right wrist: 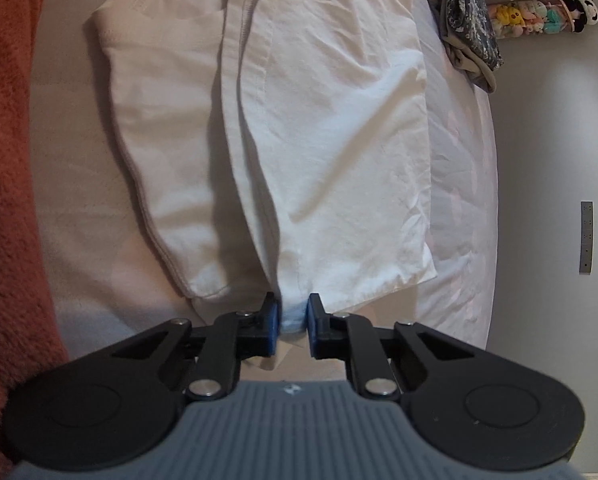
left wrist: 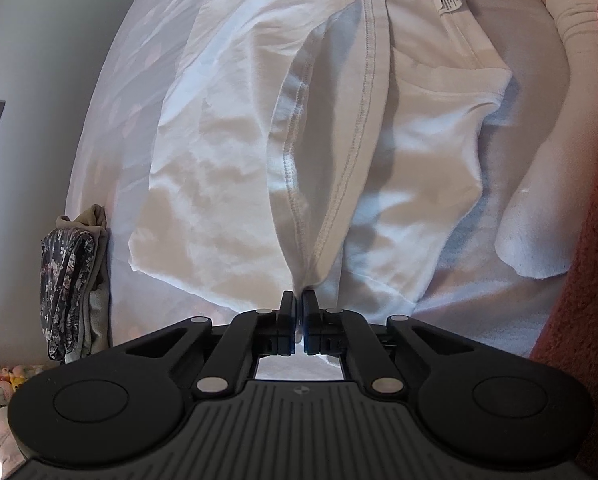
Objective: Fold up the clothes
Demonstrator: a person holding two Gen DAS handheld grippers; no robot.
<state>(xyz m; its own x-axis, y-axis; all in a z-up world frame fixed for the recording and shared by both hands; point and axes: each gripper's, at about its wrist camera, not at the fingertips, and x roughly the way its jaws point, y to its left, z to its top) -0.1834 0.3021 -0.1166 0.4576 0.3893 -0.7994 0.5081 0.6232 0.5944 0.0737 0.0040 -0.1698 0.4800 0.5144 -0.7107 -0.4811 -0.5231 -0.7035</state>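
Observation:
A white T-shirt point(left wrist: 227, 152) lies on a white bed sheet point(left wrist: 111, 132), partly folded, with a stitched hem running up its middle. My left gripper point(left wrist: 299, 300) is shut on a bunched hem corner of the shirt. In the right wrist view the same shirt point(right wrist: 331, 152) spreads out ahead. My right gripper point(right wrist: 291, 312) is closed on a thick fold of the shirt's edge, with fabric filling the narrow gap between its blue pads point(right wrist: 273, 320).
A rust-coloured fleece blanket point(left wrist: 591, 280) borders the bed, also in the right wrist view point(right wrist: 7, 160). White socks point(left wrist: 575, 40) lie near it. A pile of floral and grey clothes point(left wrist: 75, 280) sits at the bed's edge point(right wrist: 467, 28). Plush toys point(right wrist: 547, 16) stand by the wall.

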